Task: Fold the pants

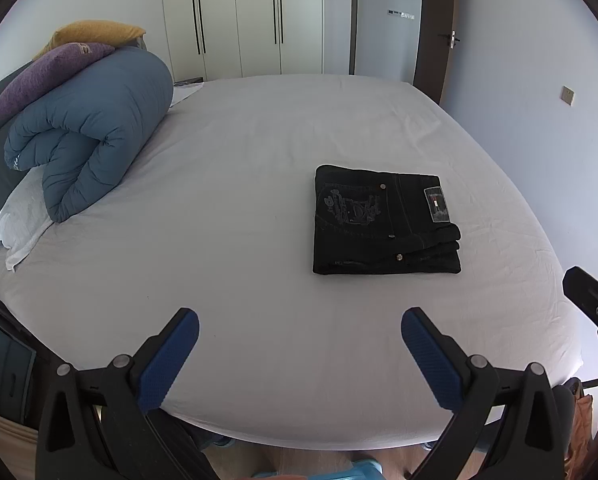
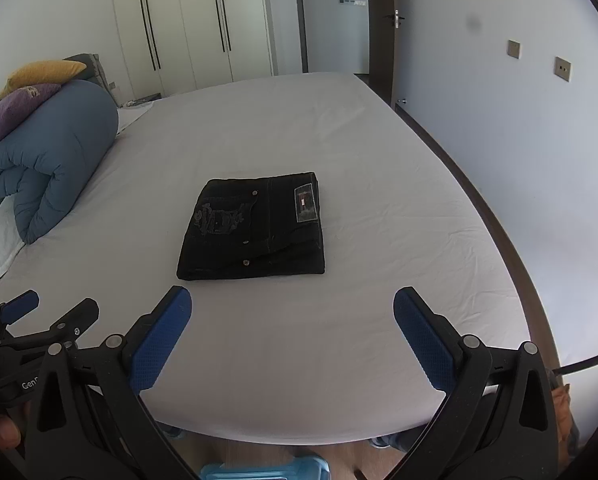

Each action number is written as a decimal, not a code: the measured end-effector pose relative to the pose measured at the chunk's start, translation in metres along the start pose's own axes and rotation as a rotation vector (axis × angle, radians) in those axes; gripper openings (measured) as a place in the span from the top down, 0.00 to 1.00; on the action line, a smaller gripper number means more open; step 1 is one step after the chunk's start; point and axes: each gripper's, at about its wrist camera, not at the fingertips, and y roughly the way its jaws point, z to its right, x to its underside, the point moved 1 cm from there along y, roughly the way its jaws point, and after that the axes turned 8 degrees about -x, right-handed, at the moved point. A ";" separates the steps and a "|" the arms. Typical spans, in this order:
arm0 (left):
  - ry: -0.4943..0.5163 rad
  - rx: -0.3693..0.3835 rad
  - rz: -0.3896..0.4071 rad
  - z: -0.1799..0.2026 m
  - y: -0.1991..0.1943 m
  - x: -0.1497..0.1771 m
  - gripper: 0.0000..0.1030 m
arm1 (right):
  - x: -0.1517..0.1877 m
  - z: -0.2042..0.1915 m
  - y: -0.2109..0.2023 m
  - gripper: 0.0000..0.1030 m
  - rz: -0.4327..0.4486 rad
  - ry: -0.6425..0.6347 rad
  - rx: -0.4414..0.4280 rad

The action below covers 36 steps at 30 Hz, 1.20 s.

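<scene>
Black jeans [image 1: 383, 222] lie folded into a compact rectangle on the white bed sheet [image 1: 239, 200], waistband label facing up. They also show in the right wrist view [image 2: 255, 228], at the middle of the bed [image 2: 379, 200]. My left gripper [image 1: 299, 324] is open and empty, above the bed's near edge, left of the jeans. My right gripper [image 2: 293, 304] is open and empty, just in front of the jeans. Neither touches them. The right gripper shows at the right edge of the left wrist view [image 1: 591, 300]; the left gripper shows at the left of the right wrist view [image 2: 51, 312].
A rolled blue duvet [image 1: 87, 136] with a purple pillow [image 1: 47, 76] and a yellow pillow [image 1: 91, 34] sits at the bed's left end. White wardrobes [image 1: 239, 16] and a door [image 1: 435, 28] stand behind. A wall [image 2: 519, 140] runs close along the right.
</scene>
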 end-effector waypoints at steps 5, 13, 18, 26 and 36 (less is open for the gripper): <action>0.002 0.002 -0.002 0.000 0.000 0.001 0.00 | 0.001 -0.003 0.001 0.00 -0.003 -0.002 -0.001; 0.002 0.004 -0.005 0.001 0.000 0.003 0.00 | 0.003 -0.006 0.003 0.00 -0.009 -0.006 -0.003; 0.002 0.003 -0.010 0.001 0.001 0.005 0.00 | 0.005 -0.007 0.004 0.00 -0.011 -0.006 -0.003; 0.002 0.007 -0.017 0.001 0.002 0.007 0.00 | 0.008 -0.007 0.009 0.00 -0.023 -0.007 -0.008; 0.001 0.008 -0.020 0.002 0.001 0.008 0.00 | 0.010 -0.006 0.010 0.00 -0.031 -0.004 -0.007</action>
